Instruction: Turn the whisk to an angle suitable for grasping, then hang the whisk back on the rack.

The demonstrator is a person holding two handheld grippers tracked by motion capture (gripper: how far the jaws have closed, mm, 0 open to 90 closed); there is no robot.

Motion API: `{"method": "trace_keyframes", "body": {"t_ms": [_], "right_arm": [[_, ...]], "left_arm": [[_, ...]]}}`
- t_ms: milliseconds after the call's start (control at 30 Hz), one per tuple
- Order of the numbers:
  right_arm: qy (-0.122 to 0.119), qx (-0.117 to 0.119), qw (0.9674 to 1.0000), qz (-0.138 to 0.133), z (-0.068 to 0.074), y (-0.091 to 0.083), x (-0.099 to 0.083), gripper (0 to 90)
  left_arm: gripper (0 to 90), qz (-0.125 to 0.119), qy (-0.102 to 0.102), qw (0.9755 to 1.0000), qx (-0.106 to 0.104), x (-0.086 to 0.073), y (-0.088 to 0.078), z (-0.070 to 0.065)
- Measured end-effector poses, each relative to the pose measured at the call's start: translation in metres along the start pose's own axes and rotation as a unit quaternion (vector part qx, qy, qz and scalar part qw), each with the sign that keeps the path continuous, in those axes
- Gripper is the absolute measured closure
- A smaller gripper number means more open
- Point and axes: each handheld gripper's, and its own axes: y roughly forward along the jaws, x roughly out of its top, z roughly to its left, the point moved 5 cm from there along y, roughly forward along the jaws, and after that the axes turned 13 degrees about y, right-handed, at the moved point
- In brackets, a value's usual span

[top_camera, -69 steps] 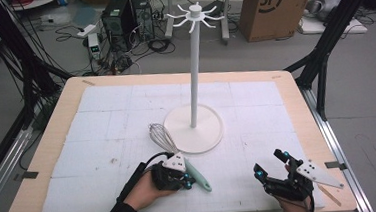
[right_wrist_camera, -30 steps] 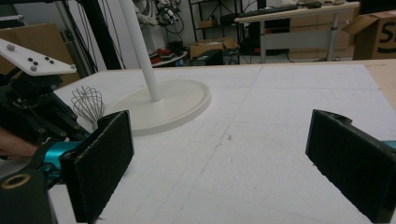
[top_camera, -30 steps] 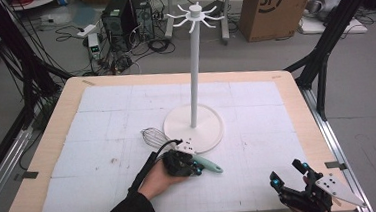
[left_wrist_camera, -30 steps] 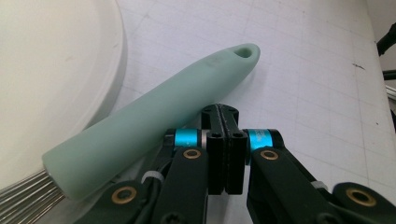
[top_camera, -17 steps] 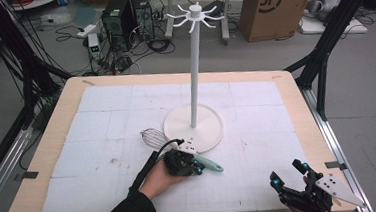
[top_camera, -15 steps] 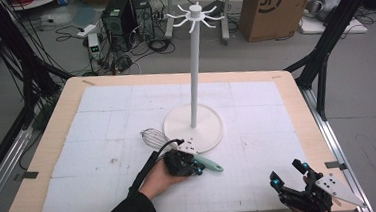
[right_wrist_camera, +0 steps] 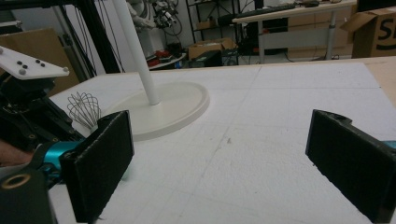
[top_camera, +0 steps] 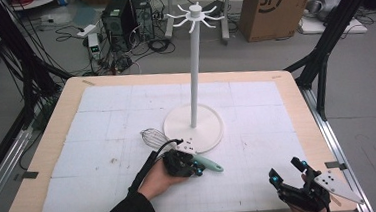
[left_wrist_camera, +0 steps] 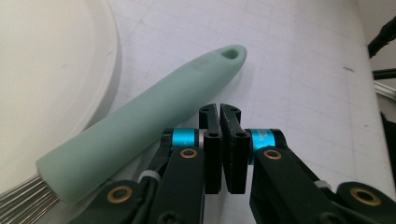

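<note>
Just left of the left claw [left_wrist_camera: 219, 116] (jaws nearly pressed together, pinching nothing) lies the whisk's green handle [left_wrist_camera: 140, 133].

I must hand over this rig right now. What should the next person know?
Left tongs: shut, empty, lying right beside the whisk handle, not gripping it.
Right tongs: open, empty, near the table's front right corner.
Whisk: flat on the white mat, wires against the stand base.
Done: nothing hung.
Left: probably grip the handle and hang the whisk on the stand's hooks.
</note>
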Motion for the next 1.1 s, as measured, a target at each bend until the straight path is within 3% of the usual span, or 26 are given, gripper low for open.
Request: {"method": "trace_keyframes", "body": {"t_ms": [100, 267, 433, 633, 800, 1100], "right_arm": [[0.000, 0.002, 1.0000, 0.005, 0.001, 0.003, -0.001, 6.6], [-0.004, 0.006, 0.9999, 0.008, 0.002, 0.006, -0.002, 6.6], [-0.007, 0.005, 0.9999, 0.007, 0.001, 0.005, -0.002, 6.6], [-0.007, 0.003, 0.9999, 0.010, 0.002, 0.005, -0.003, 6.6], [-0.010, 0.003, 0.9999, 0.014, 0.003, 0.007, -0.004, 6.6], [-0.008, 0.002, 0.9999, 0.014, 0.002, 0.006, -0.004, 6.6]], "left_arm": [[81.3, -0.006, 0.005, 1.0000, 0.003, 0.002, -0.006, -0.004], [52.6, -0.025, 0.016, 0.9995, 0.009, 0.005, -0.021, -0.011], [39.8, -0.052, 0.010, 0.9980, 0.035, -0.002, -0.049, -0.008], [35.4, -0.068, -0.007, 0.9958, 0.062, -0.021, -0.083, 0.006], [35.4, -0.068, -0.005, 0.9952, 0.070, -0.030, -0.095, 0.011], [33.2, -0.075, 0.028, 0.9942, 0.072, -0.009, -0.099, 0.022]]}}
